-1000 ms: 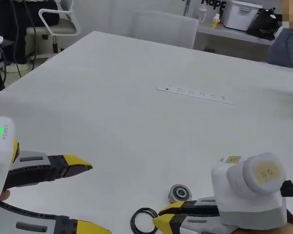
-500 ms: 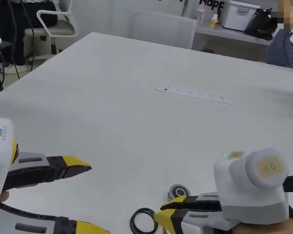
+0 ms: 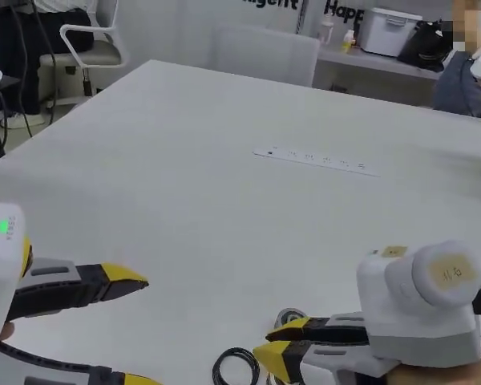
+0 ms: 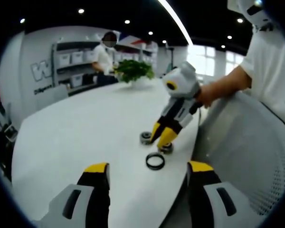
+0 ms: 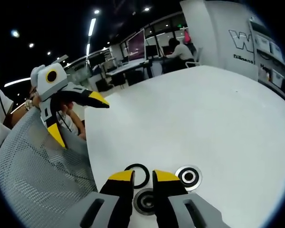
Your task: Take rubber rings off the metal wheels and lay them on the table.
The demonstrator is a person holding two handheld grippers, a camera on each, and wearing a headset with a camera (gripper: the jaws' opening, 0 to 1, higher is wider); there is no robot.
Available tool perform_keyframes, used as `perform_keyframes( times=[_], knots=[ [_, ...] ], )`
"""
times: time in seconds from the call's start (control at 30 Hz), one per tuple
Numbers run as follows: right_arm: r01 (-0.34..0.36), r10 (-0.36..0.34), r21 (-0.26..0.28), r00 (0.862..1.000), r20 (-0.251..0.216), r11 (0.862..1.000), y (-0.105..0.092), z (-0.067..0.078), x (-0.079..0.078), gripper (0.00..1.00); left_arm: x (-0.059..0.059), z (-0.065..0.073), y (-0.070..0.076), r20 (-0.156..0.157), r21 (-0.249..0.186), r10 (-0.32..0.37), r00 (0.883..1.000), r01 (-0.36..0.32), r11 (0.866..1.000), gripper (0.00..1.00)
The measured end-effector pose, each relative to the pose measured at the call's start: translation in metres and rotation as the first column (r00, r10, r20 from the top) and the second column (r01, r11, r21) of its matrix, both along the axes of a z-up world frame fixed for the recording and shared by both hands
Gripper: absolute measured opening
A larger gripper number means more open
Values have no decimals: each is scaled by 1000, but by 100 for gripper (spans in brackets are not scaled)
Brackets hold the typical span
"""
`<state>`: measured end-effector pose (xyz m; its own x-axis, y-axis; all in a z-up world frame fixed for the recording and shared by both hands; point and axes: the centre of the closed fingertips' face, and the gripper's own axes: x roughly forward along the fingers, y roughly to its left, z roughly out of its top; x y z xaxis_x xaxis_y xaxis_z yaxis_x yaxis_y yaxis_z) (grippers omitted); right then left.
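Ring lies loose on counter, just beside right claw. Bare wheel looks done. Right claw nearly shut over second wheel, seemingly still ringed; grip unclear. Left claw wide open, empty. Roughly half done.

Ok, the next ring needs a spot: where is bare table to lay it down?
Bare table runs wide between the power strip and the left gripper, and beyond the strip. Crowded at the right gripper: the rubber ring and two metal wheels lie close together.
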<state>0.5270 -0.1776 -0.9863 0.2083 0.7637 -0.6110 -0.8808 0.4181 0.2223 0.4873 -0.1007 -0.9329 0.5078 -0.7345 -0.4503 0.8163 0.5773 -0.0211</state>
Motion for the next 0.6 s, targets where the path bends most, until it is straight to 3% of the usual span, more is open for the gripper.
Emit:
perform_keyframes(
  times=[0.23, 0.6],
  knots=[
    [-4, 3, 22, 1000, 9, 1000, 0, 9, 2, 17, 0, -1, 0, -3, 5, -3, 1000, 3, 1000, 67],
    [28, -30, 82, 999, 22, 996, -12, 30, 16, 34, 0, 0, 0, -2, 10, -4, 1000, 4, 1000, 68]
  ],
)
